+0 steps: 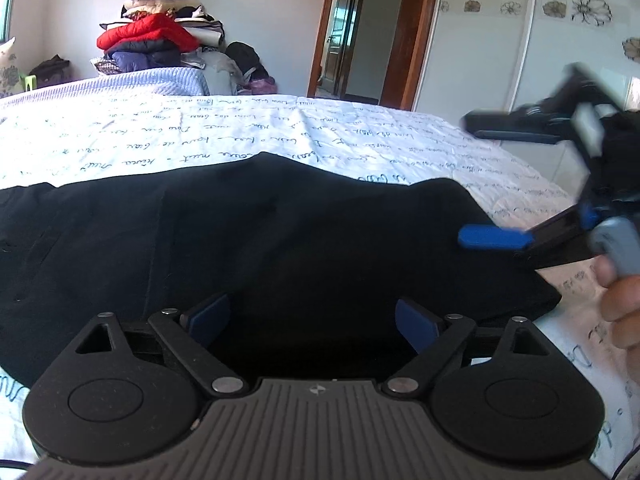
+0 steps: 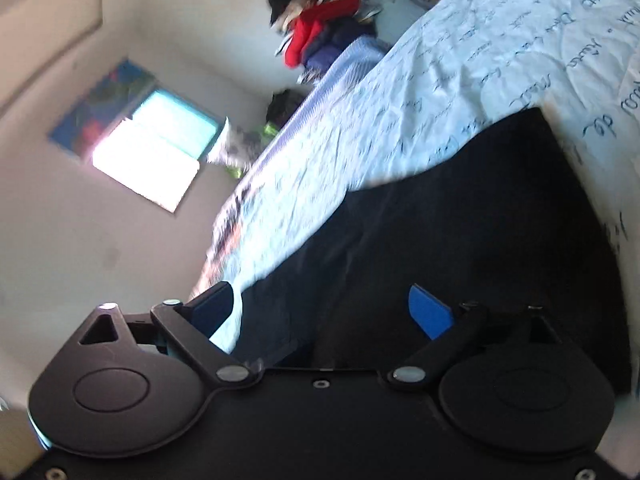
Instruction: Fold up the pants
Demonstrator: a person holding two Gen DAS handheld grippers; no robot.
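Black pants [image 1: 260, 248] lie spread flat across the white bed sheet with blue handwriting [image 1: 200, 136]. My left gripper [image 1: 316, 324] is open and empty, just above the near edge of the pants. My right gripper [image 1: 476, 184] shows at the right in the left wrist view, open and tilted on its side above the right end of the pants. In the right wrist view the pants [image 2: 460, 232] fill the lower right, and my right gripper [image 2: 324, 312] is open with nothing between its blue pads.
A pile of clothes with a red jacket [image 1: 152, 36] sits at the far side of the bed. An open doorway [image 1: 344, 36] and a white wardrobe with flower prints [image 1: 532, 32] stand beyond. A window [image 2: 156, 152] is on the wall.
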